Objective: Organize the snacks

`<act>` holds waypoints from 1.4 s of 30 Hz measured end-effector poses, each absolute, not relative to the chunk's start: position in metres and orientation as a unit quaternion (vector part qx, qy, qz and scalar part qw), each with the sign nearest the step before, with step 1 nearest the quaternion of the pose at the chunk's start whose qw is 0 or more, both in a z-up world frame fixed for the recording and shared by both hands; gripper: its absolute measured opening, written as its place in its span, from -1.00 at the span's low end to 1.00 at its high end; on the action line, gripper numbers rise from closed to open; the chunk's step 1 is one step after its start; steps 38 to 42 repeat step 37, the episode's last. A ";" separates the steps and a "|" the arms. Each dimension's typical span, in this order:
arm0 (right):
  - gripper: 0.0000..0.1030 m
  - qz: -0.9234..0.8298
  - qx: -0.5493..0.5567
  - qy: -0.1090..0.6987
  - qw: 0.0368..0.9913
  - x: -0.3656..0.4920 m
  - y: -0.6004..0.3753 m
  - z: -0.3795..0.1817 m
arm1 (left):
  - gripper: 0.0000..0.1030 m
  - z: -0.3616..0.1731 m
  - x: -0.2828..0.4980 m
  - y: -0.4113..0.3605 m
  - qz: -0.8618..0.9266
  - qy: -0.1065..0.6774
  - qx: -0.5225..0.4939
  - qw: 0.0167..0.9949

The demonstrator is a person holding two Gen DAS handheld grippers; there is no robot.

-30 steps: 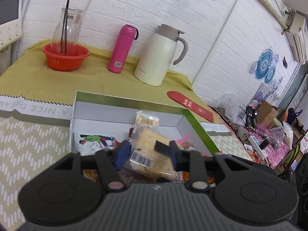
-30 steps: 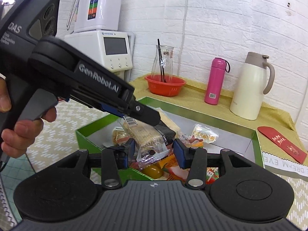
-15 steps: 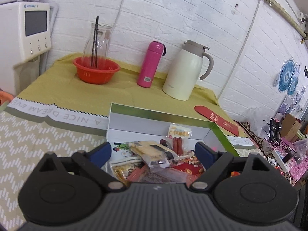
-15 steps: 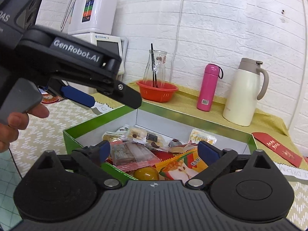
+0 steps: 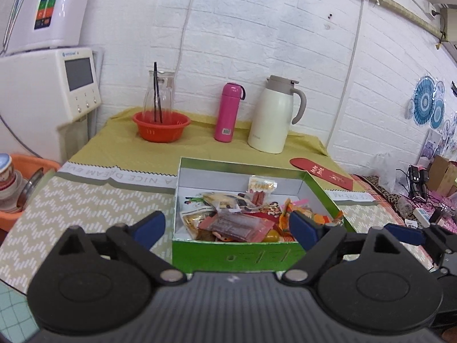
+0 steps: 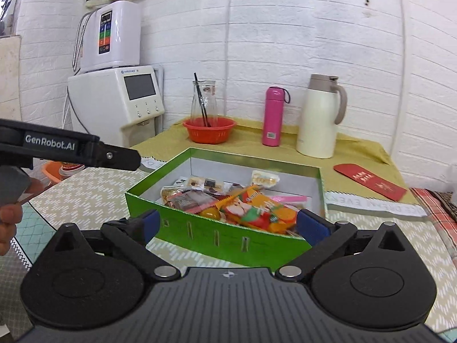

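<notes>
Both grippers gape empty (left, right); only right's view shows a hand, seemingly blurred.

glossy green cardboard box — shiny plastic snack packets — matt woven tablecloth.

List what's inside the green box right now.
The green box holds a loose pile of wrapped snacks: a cracker pack, an orange packet, a reddish bar. Lower layers and the box floor are covered.

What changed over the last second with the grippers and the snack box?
Both grippers let go of the cracker packet they held over the green box; it now lies among the snacks. Left gripper and right gripper pulled back, jaws wide. Box, pink bottle and jug unmoved.
</notes>
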State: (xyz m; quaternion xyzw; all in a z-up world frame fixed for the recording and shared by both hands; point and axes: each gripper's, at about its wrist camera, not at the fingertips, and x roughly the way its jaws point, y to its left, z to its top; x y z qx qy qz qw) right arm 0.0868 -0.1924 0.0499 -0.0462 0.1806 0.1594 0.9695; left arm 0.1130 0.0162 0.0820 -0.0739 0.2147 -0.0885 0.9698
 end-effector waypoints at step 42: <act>1.00 0.043 -0.033 0.230 0.972 0.021 -0.221 -0.007 | 0.69 0.024 0.034 -0.017 -0.037 0.243 -0.014 0.969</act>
